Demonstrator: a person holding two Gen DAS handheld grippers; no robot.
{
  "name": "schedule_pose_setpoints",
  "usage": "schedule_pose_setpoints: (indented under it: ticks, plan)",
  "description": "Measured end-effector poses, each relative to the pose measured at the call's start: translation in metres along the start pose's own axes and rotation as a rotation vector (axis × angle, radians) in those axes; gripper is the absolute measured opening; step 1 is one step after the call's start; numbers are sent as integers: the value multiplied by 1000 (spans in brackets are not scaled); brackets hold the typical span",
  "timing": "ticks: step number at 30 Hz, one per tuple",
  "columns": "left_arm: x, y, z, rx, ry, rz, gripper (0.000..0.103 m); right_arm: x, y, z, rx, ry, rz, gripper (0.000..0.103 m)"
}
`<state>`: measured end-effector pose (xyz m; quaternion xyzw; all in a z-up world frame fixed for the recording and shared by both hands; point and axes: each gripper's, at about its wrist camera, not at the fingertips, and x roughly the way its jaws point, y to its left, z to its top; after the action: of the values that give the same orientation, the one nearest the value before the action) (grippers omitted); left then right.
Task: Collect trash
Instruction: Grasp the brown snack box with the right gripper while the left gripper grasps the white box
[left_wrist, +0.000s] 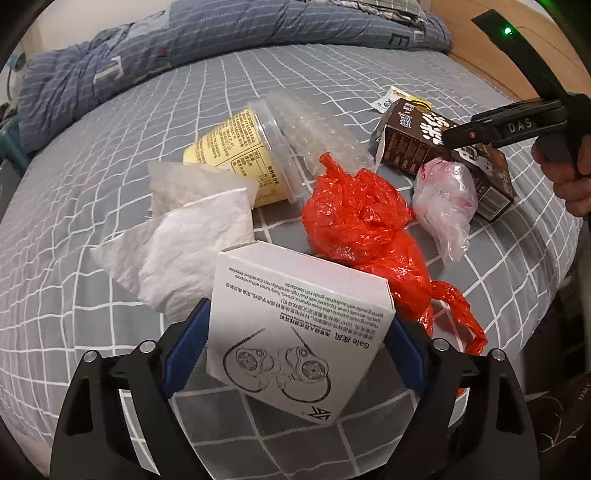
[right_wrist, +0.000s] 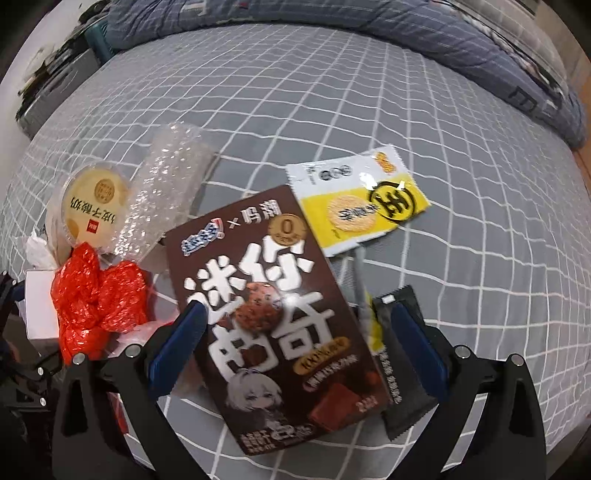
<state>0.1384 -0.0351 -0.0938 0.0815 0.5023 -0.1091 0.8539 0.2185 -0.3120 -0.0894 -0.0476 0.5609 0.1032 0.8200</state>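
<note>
Trash sits piled on the bed (left_wrist: 280, 74). Your left hand-held gripper (left_wrist: 297, 354) pinches the white box (left_wrist: 295, 314) w/ both pads touching. Your right hand-held gripper (right_wrist: 295, 350) is spread around the brown box (right_wrist: 273, 317), not clamped.

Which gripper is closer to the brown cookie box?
Right. The right gripper straddles the brown cookie box; the left gripper is across the pile, around a white box.

Trash pile (left_wrist: 354, 218) on bed (left_wrist: 258, 81)
</note>
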Motion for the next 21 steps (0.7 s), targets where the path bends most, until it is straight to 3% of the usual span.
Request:
schedule_pose_setpoints:
  ticks: [11, 21]
  plan:
    - [-3, 1, 0, -6, -1, -24, 82, 10, 27, 9, -69, 36, -38, 96]
    - [-15, 9, 1, -37, -27, -17, 81, 20, 25, 12, -12, 54, -62, 97]
